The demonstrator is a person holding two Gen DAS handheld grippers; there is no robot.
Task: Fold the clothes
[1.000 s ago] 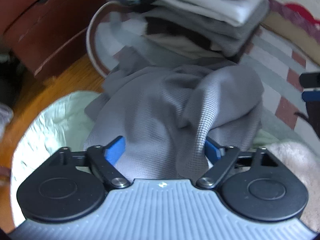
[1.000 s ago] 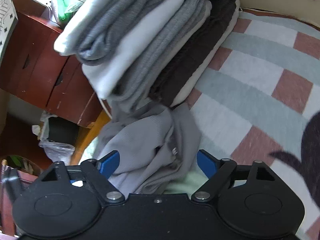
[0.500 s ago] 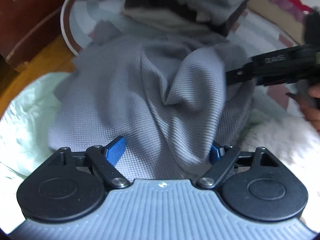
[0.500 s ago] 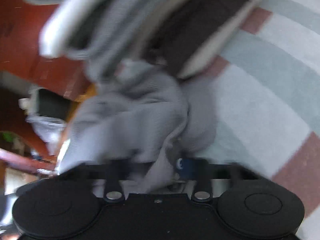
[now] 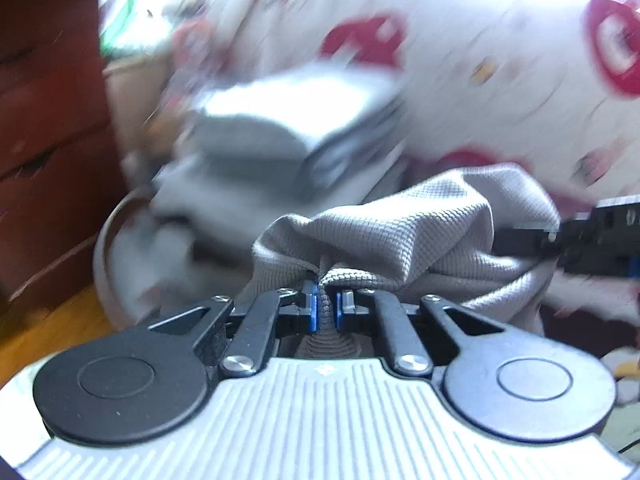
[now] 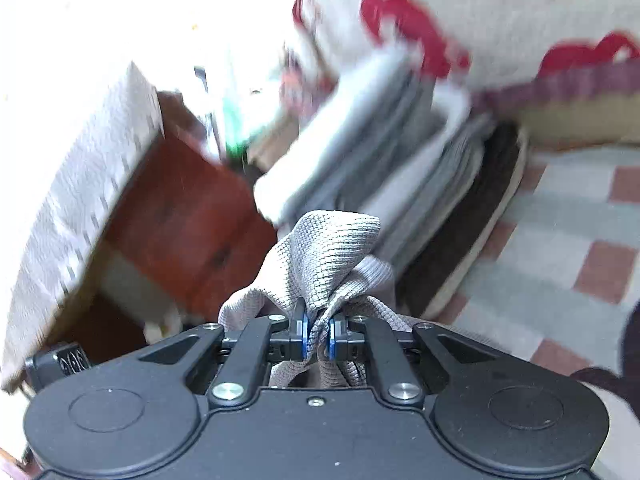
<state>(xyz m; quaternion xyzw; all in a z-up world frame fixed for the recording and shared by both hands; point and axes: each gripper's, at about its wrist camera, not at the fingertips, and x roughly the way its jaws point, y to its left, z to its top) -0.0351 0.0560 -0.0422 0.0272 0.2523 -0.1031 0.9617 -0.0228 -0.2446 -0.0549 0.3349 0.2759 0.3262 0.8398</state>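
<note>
both grippers, left gripper and right gripper, have just clamped onto the bunched grey waffle-knit garment.

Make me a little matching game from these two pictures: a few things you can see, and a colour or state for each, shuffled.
Things:
1. grey waffle-knit garment
2. stack of folded clothes
3. wooden drawer chest
4. bed cover

States:
A. reddish-brown
B. checked in pale green and pink
C. piled behind the garment
D. pinched by both the left tool and the right tool

Pairs: 1-D, 2-C, 3-A, 4-B
</note>
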